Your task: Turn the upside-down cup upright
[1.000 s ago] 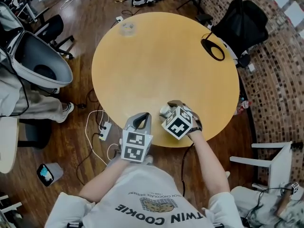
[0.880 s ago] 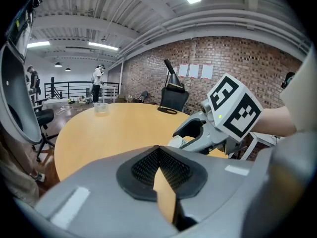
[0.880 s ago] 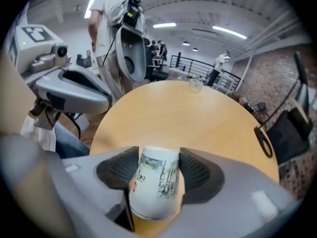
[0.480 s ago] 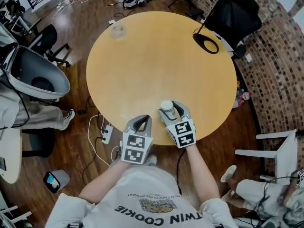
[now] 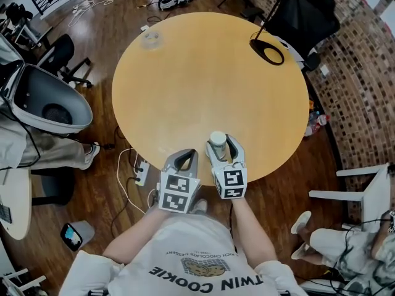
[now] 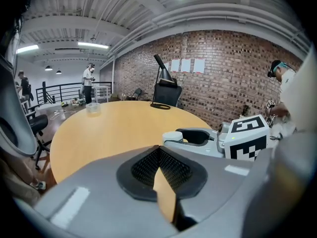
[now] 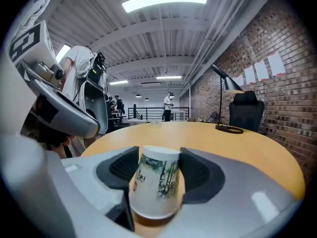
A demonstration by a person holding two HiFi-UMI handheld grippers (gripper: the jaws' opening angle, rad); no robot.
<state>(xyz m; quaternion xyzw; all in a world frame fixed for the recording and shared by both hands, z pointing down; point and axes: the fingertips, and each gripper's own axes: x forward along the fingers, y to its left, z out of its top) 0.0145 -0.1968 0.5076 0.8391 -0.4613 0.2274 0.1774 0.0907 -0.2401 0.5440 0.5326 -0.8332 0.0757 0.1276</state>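
Obs.: the right tongs (image 7: pixel 157 156) have the paper cup (image 7: pixel 156 185) between their two pads. The cup is base-up, mouth-down, so not yet righted.

- **Right tongs:** parted only to the width of the cup. Both pads press the cup wall near its closed base, one on each side. The wide rim hangs below the pads, on the side nearer the handle. I cannot tell whether the rim rests on the worktop (image 5: pixel 203 73) or sits just clear of it.
- **Why this hold (judgement):** a side grip across the narrow end leaves the cup free to be rolled over with a wrist turn. The mouth also stays unobstructed for setting down afterwards.
- **Left tongs (image 6: pixel 158 150):** tips brought together, with only a thin wedge of worktop showing behind them and nothing gripped. They sit just beside the right tongs at the near edge, clear of the cup. I read them as parked out of the way, since one hand is enough for this job.
- **Ahead of both tongs:** open worktop. A lamp base (image 5: pixel 266 51) and a small clear container (image 5: pixel 151 39) lie well apart at the far side, so they should not get in the way of the turn.
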